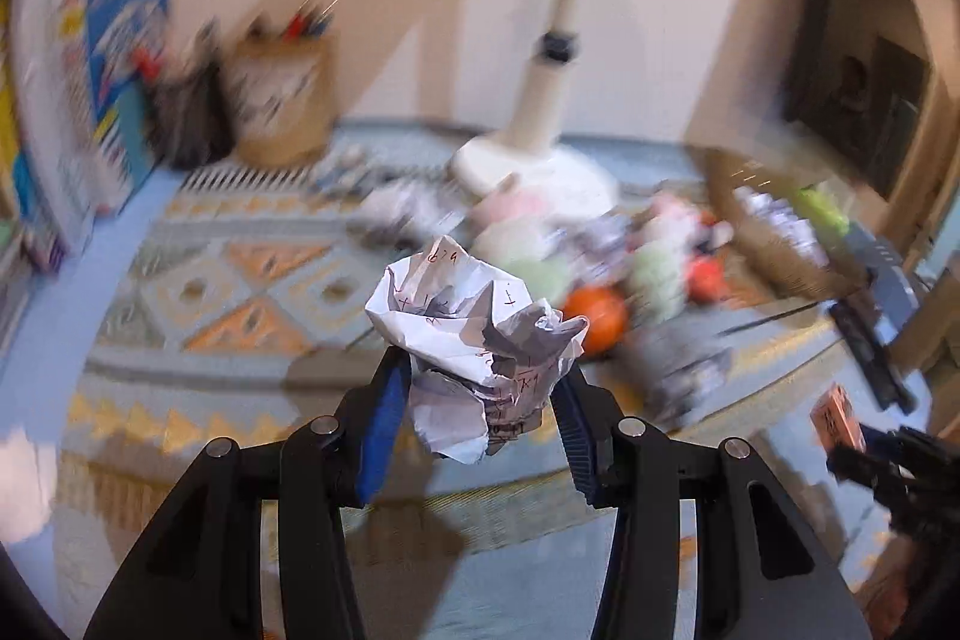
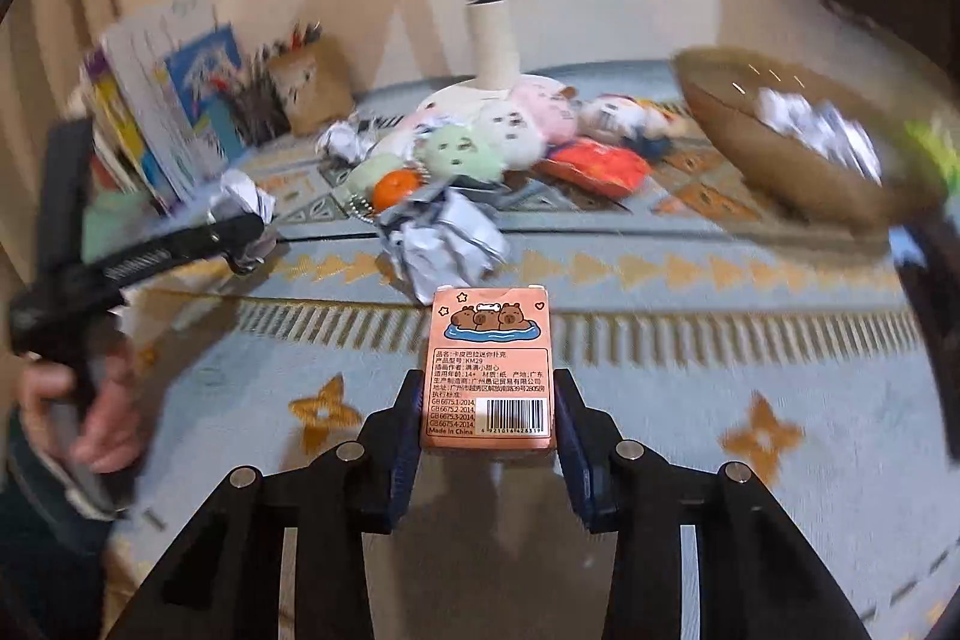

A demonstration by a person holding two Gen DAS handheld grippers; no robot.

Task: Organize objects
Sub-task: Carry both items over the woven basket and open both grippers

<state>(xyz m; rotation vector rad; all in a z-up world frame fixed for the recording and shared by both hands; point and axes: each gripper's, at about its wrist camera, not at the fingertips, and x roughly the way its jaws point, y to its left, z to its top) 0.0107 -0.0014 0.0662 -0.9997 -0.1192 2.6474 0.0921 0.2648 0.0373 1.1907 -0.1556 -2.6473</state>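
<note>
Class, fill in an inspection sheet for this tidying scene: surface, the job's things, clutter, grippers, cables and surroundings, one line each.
Surface: patterned blue and orange rug.
Job's things: crumpled paper ball and pink card box, both lifted off the rug; brown basket at right already holding paper.
Clutter: plush toys, orange ball, more crumpled paper.
Grippers: left gripper closed on the paper ball; right gripper closed on the card box, fingers at its sides.
Cables: nothing seen.
Surroundings: white lamp stand, books, pencil holder, cream wall.

Both wrist cameras look down over the shared rug (image 1: pixel 240 292).
</note>
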